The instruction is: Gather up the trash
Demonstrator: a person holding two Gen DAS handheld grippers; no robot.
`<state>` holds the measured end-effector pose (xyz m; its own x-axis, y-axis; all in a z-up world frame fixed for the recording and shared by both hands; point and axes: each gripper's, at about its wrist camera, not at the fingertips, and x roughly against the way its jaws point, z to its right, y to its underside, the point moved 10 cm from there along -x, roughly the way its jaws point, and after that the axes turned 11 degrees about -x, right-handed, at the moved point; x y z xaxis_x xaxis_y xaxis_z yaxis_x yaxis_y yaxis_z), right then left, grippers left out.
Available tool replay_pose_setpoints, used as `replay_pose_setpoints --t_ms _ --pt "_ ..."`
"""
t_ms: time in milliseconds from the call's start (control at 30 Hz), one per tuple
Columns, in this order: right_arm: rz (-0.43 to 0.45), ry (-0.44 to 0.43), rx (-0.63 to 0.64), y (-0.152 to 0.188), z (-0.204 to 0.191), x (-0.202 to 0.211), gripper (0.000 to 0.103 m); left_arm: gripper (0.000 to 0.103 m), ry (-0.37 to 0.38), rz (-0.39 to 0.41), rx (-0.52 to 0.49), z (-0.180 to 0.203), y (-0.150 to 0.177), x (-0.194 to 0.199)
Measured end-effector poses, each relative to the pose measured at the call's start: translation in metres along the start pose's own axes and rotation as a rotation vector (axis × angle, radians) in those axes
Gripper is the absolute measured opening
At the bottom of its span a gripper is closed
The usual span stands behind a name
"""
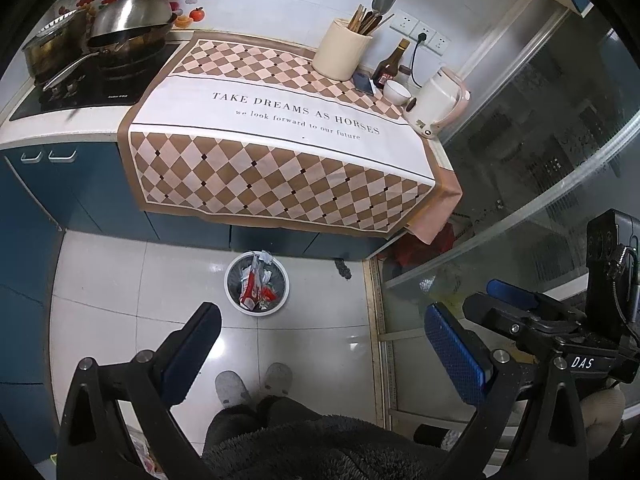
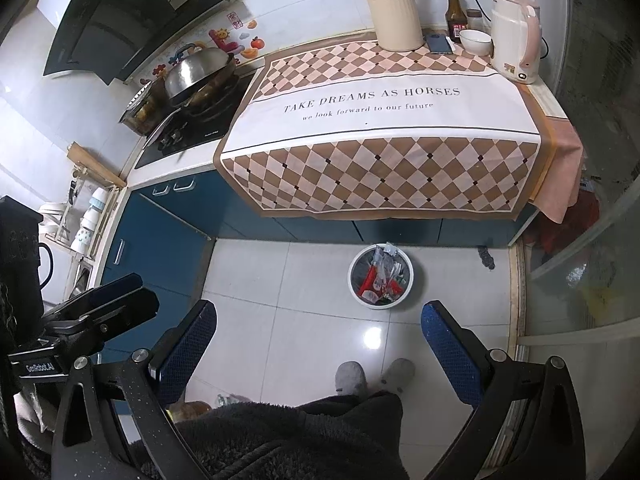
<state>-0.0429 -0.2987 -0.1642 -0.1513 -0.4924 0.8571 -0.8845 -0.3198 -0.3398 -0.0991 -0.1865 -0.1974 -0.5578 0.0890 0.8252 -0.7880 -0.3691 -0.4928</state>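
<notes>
You hold both the left hand-held gripper (image 1: 320, 344) and the right hand-held gripper (image 2: 318, 340) wide and empty, high above the floor, since the bin (image 1: 257, 283) with trash sits at 12 o'clock below the bare-looking worktop (image 1: 280, 120).

Cloth (image 1: 280, 168): brown and pale pink diamonds, white band with dark lettering
Cabinets (image 2: 168, 240): deep blue
Bin (image 1: 257, 284): white rim, grey liner, red and white wrappers inside
Floor (image 2: 280, 280): glossy pale grey tiles
Kettle (image 2: 516, 48): white with pink
Holder (image 1: 342, 54): cream
Bottle (image 1: 390, 66): dark brown
Slippers (image 1: 232, 390): grey
Tool pads (image 2: 452, 354): blue, dotted; frames black
</notes>
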Motion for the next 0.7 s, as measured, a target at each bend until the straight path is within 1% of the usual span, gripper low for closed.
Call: replay_pose_setpoints --t_ms 433,700 --pt "-0.020 -0.014 0.006 0.0063 -0.0058 -0.0039 0.103 0.103 0.017 -0.014 0.032 -0.0016 0.0052 -0.0040" --pt "-0.024 -0.016 0.003 0.0071 -0.0079 -0.0051 0.103 0.103 0.019 -0.027 0.032 -0.0008 0.0065 -0.0073"
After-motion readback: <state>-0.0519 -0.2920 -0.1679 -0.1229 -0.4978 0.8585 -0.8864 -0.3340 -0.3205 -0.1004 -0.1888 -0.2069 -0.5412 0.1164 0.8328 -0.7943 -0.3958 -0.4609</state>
